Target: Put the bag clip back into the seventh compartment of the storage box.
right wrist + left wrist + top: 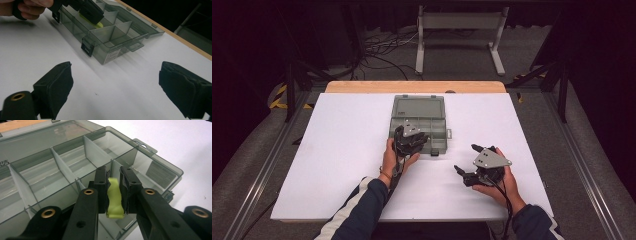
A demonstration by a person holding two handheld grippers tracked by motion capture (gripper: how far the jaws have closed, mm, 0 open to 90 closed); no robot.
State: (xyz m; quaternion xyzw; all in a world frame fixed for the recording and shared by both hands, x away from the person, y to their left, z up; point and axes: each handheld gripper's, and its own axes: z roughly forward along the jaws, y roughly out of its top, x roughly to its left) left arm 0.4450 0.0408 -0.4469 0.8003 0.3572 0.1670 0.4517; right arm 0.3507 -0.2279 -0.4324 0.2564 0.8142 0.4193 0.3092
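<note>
Left gripper view: left claw (115, 173) pinches lime-green soft strip (114, 197) over grey clear plastic compartment box (62, 170); right claw (115, 92) wide, empty, on white desk (125, 82).

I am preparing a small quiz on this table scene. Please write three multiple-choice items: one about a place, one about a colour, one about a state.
1. Where is the left tool?
A. over the open organizer box
B. on the floor
C. beside the right tool

2. What colour is the piece between the left tool's jaws?
A. red
B. yellow-green
C. blue

3. How do the right tool's jaws stand?
A. shut on the box
B. shut on a cable
C. wide apart with nothing between them

Answers:
1 A, as the left gripper view shows its jaws above the box's compartments.
2 B, as the piece looks yellow-green in both gripper views.
3 C, as the right gripper view shows only the white table between them.
</note>
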